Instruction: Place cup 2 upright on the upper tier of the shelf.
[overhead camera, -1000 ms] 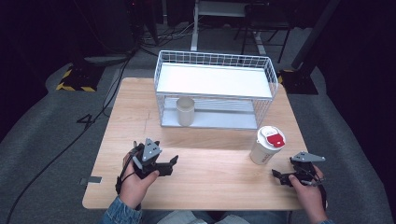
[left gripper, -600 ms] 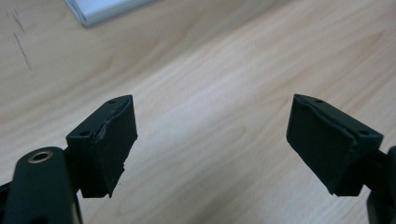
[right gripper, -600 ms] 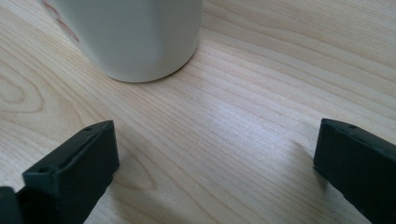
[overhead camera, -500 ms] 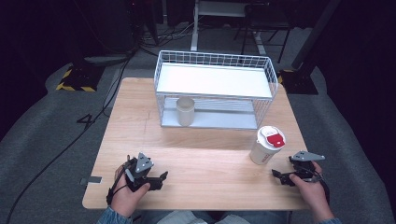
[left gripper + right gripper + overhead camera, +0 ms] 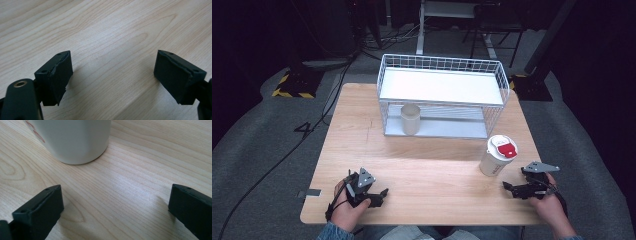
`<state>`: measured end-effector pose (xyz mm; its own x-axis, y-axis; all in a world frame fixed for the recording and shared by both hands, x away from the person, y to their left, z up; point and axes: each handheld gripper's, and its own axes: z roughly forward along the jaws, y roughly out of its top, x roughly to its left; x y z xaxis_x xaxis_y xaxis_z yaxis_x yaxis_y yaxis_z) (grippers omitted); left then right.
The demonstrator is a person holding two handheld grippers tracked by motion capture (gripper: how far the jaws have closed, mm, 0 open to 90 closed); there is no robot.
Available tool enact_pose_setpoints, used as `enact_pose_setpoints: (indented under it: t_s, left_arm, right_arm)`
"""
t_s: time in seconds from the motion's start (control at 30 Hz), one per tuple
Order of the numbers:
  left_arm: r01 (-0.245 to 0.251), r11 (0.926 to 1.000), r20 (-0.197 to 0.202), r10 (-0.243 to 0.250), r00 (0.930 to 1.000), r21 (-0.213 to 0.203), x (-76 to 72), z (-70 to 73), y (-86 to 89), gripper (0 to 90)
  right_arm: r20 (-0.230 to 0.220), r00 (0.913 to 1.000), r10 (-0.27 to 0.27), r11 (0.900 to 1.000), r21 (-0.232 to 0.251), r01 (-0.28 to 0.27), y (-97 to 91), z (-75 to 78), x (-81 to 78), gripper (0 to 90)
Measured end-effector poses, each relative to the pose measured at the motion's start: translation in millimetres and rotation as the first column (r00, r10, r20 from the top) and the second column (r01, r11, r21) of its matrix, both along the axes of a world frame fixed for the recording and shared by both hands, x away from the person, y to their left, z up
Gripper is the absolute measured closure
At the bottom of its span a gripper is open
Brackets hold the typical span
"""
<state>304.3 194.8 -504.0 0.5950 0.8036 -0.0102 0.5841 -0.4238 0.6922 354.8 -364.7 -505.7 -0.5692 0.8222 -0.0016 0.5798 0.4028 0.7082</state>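
The left gripper point(image 5: 379, 196) rests low on the wooden table point(image 5: 437, 175) near its front left edge, jaws spread wide with nothing between them. Farther back, a small cup point(image 5: 410, 119) stands on the lower shelf of the white wire rack point(image 5: 442, 92). The lidded paper cup point(image 5: 498, 155) stands upright at the right — just beside the right gripper point(image 5: 512, 189), whose jaws gape empty.

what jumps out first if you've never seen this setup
The white wire rack at the wooden table's far side, a plain beige cup on its lower shelf. Then the white paper cup with a red-patched lid, just ahead of the open right gripper.
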Motion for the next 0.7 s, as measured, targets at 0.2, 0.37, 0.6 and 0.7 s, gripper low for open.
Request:
enact_pose_setpoints:
  t_s: [0.2,0.37,0.6,0.7]
  left_arm:
    - [0.000,1.0000,-0.012,0.000,0.9999,-0.004,1.8,-0.1,-0.7,14.5]
    - [-0.002,1.0000,-0.015,0.002,0.9999,-0.008,2.3,-0.2,-1.1,14.2]
    - [-0.003,1.0000,-0.012,0.003,0.9999,-0.003,3.1,-0.2,-1.3,13.7]
    - [0.001,1.0000,-0.012,-0.001,0.9999,-0.002,3.4,-0.2,-1.2,13.6]
  right_arm:
    - [0.001,1.0000,0.010,1.0000,0.003,-0.010,-1.1,-0.1,-0.3,0.3]
    - [0.000,0.9998,-0.021,0.9996,0.021,0.021,-2.8,0.4,-1.8,0.7]
    - [0.032,0.9988,-0.036,0.9927,0.116,0.032,-7.3,7.7,-5.7,0.0]
    - [0.083,0.9965,-0.012,0.9895,0.145,0.000,-5.1,15.3,-8.2,0.0]
